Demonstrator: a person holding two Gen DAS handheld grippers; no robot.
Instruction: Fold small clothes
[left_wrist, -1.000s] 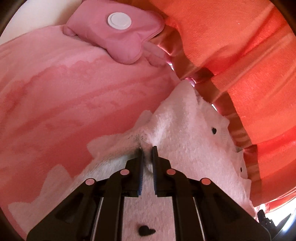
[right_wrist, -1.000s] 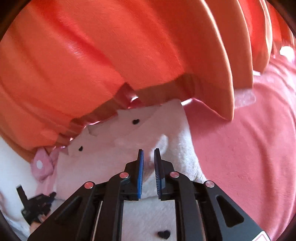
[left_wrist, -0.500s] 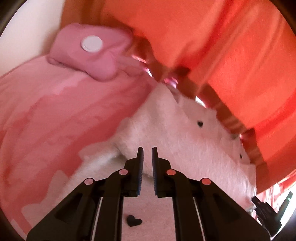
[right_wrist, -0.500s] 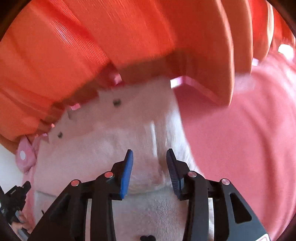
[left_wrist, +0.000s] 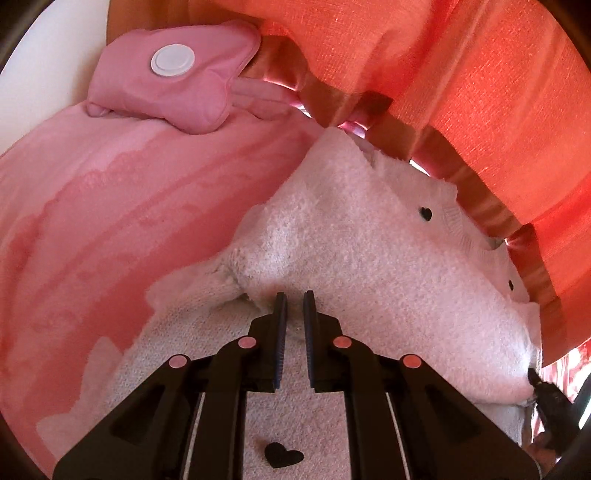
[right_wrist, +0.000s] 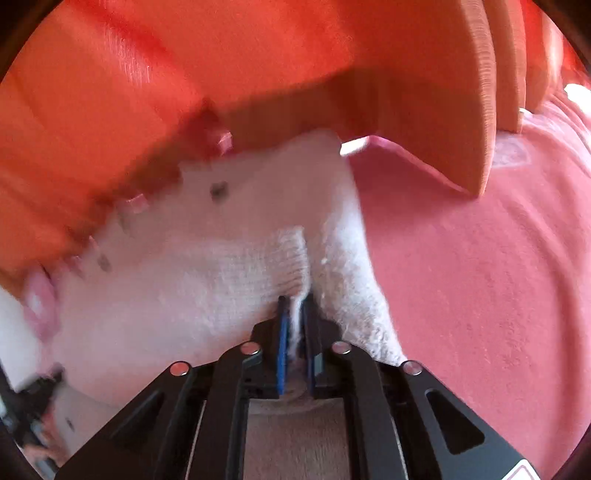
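A small pale pink fuzzy garment (left_wrist: 369, 266) with black heart marks lies on a pink bedspread (left_wrist: 129, 206), its far part folded over the near part. My left gripper (left_wrist: 294, 301) has its jaws close together at the fold edge; I cannot tell whether cloth sits between them. In the right wrist view the same garment (right_wrist: 192, 280) fills the middle. My right gripper (right_wrist: 295, 304) is shut on a pinch of the garment's right edge, with white cloth showing between the blue pads (right_wrist: 282, 332).
An orange curtain (left_wrist: 480, 92) hangs just behind the garment and also fills the top of the right wrist view (right_wrist: 184, 74). A pink pillow with a white disc (left_wrist: 173, 70) lies at the far left. The other gripper shows at the right edge (left_wrist: 554, 402).
My right gripper opened half a second ago and has closed again on the garment's right edge. My left gripper stayed at the fold, and the view tilted slightly.
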